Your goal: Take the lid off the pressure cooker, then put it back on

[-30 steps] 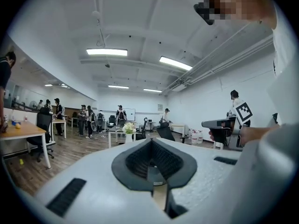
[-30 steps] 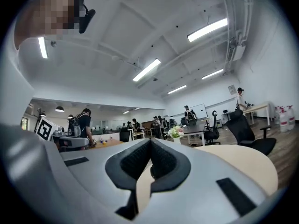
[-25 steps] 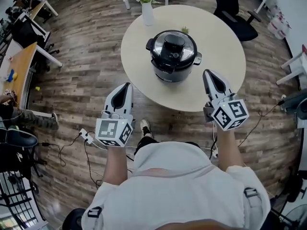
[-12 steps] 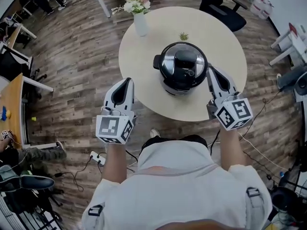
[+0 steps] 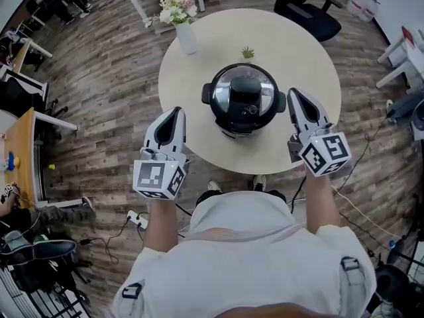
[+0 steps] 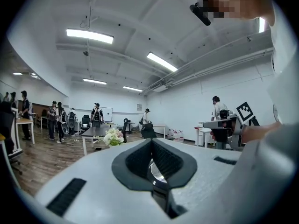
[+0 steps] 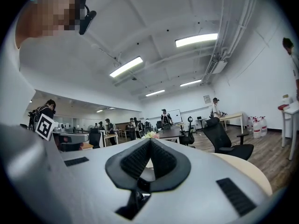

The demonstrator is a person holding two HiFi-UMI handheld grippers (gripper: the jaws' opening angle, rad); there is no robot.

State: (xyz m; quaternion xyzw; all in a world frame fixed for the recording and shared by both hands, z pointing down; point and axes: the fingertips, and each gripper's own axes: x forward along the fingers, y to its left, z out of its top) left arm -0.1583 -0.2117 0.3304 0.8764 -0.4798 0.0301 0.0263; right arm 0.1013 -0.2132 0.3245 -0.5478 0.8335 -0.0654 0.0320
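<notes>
the left gripper [image 5: 173, 113] is held left of the pressure cooker [image 5: 244, 111], jaws pressed together, empty. the cooker is set on the table [image 5: 305, 52], lid [image 5: 243, 93] on. the right gripper [image 5: 293, 93], likewise closed on nothing, is held just right of it, apparently so the lid is flanked for lifting.

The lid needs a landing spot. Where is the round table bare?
Bare: the round table right of the pressure cooker, out to the rim, and the near strip before it. Crowded: far side, around the flower vase and small green plant.
</notes>
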